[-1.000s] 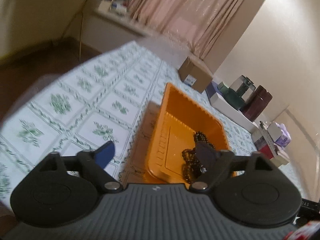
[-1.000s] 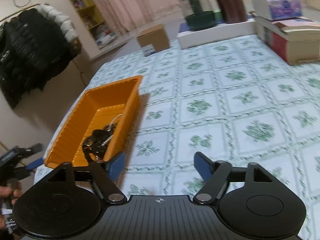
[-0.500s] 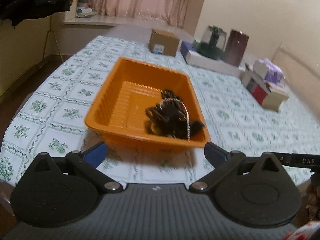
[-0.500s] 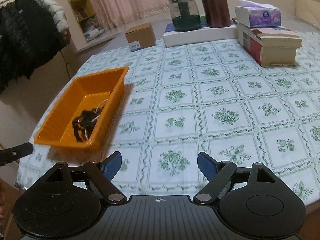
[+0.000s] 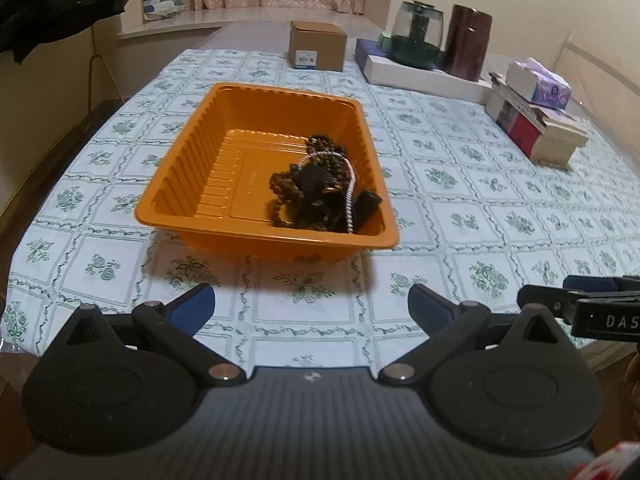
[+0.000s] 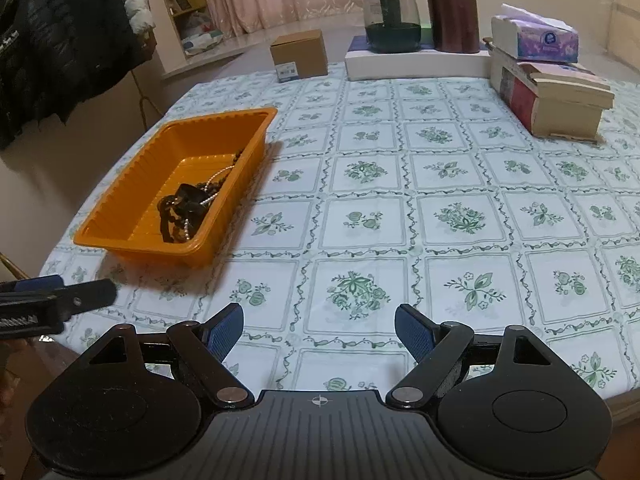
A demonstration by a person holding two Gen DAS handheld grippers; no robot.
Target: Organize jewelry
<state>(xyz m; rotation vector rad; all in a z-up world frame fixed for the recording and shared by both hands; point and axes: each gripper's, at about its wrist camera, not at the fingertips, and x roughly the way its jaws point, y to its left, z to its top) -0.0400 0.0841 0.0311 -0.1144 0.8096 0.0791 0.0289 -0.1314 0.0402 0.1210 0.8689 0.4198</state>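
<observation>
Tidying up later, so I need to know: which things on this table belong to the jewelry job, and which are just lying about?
Job: orange tray; jewelry pile inside it.

Lying about: cardboard box; glass jar; brown canister; tissue box; books.

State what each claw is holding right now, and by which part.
Nothing. The left claw and right claw are both open and empty; the tangled dark bead jewelry lies in the orange plastic tray.

From my remote seat, the only readable text is "DAS" on the right gripper (image 5: 600, 312); other labels blur.
</observation>
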